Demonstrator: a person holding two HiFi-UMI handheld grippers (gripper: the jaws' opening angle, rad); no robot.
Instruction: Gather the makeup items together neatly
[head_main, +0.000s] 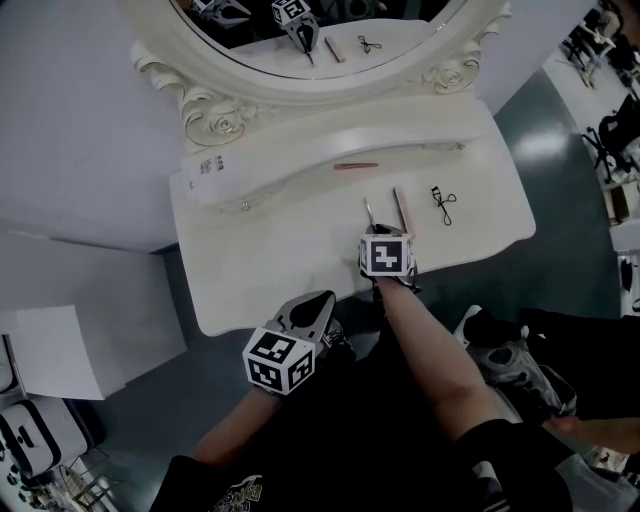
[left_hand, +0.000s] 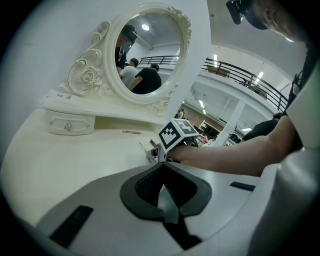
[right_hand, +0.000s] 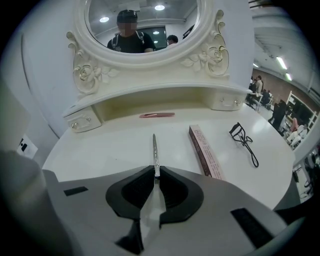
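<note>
A thin silver makeup tool lies pointing toward the mirror on the white vanity table. My right gripper is shut on its near end. The same tool shows in the head view just beyond my right gripper. Right of it lie a slim pink box and a black eyelash curler. A rose pencil rests under the mirror shelf. My left gripper is shut on nothing, and hangs off the table's front edge.
An oval mirror in a carved white frame stands at the back, with small drawers on either side under its shelf. A white box sits on the floor at left. Shoes are on the floor at right.
</note>
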